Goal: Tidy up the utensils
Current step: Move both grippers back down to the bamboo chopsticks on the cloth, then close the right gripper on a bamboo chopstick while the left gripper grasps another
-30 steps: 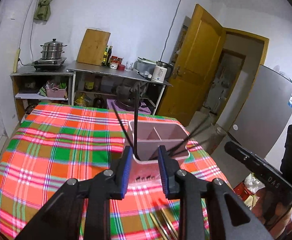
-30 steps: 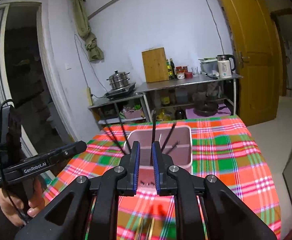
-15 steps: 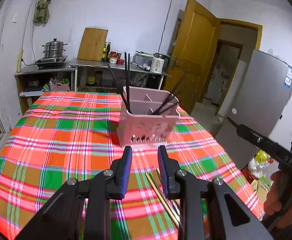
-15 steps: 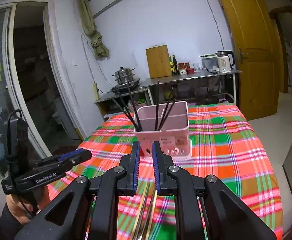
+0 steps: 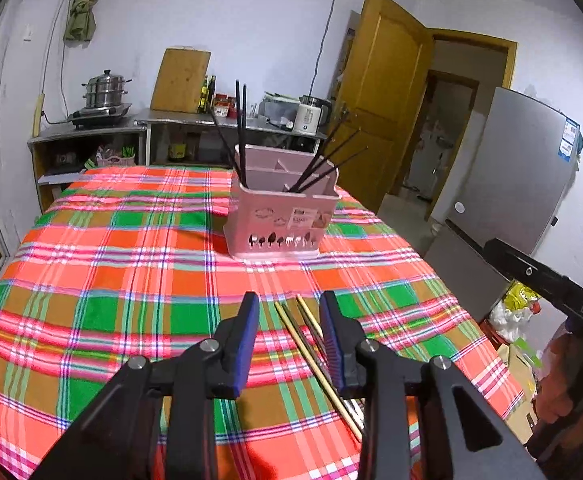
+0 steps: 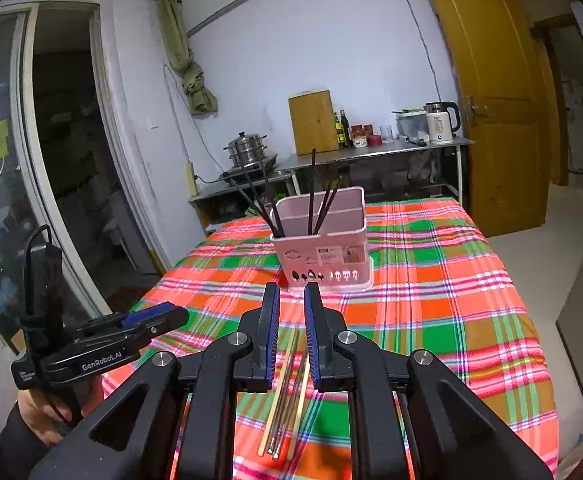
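Observation:
A pink utensil holder (image 5: pixel 283 216) (image 6: pixel 323 248) stands upright on the plaid tablecloth, with several black chopsticks (image 5: pixel 241 128) (image 6: pixel 311 192) leaning in its compartments. Several loose chopsticks (image 5: pixel 311 348) (image 6: pixel 287 384), pale wood and metal, lie flat on the cloth near the front edge. My left gripper (image 5: pixel 289 298) hovers over their far ends; its jaws are opening and nothing is between them. It also shows at the left of the right wrist view (image 6: pixel 159 316). My right gripper (image 6: pixel 291 288) hangs above the same chopsticks, its jaws a narrow gap apart and empty.
The table (image 5: pixel 91 280) wears a red, green and orange plaid cloth. Behind it stand metal shelves with a steamer pot (image 5: pixel 105 90), a cutting board (image 5: pixel 181 80), bottles and a kettle (image 6: pixel 439 122). A wooden door (image 5: pixel 383 112) and a fridge (image 5: pixel 511 168) are at the right.
Both grippers have drawn back from the pink holder and sunk toward the table. The loose chopsticks have come into view under them. The left jaws stand slightly wider.

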{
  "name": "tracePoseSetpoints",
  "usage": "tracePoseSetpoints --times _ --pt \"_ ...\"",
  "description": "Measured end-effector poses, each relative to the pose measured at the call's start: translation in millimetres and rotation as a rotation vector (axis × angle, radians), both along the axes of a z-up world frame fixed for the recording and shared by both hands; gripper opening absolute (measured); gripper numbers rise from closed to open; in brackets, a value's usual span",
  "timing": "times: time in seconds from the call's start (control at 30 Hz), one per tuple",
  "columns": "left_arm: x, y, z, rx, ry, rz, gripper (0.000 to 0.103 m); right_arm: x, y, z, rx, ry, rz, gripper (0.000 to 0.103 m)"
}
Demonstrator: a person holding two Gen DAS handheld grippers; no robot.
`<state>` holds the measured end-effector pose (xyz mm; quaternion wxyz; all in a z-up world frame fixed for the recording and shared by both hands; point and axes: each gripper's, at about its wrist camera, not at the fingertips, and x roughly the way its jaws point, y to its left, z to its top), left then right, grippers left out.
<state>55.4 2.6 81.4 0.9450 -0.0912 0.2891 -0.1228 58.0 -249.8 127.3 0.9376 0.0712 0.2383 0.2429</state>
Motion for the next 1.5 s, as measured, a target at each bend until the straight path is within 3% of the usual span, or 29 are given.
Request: tracePoseSetpoints --times 0.4,0.8,1.1,1.5 --pt "24 -5 -39 0.003 0.099 0.0 0.033 31 10 -54 -0.045 0.121 0.018 0.013" --pt "68 -19 -83 -0.009 0.243 -0.01 0.033 79 32 -120 -0.125 0.304 0.065 0.013" --pt "80 -11 -89 -0.029 0.265 0.0 0.033 98 55 -143 -0.174 0.372 0.119 0.013" --pt "93 -24 -96 -0.016 0.299 -0.017 0.033 104 60 -143 -0.226 0.37 0.108 0.012"
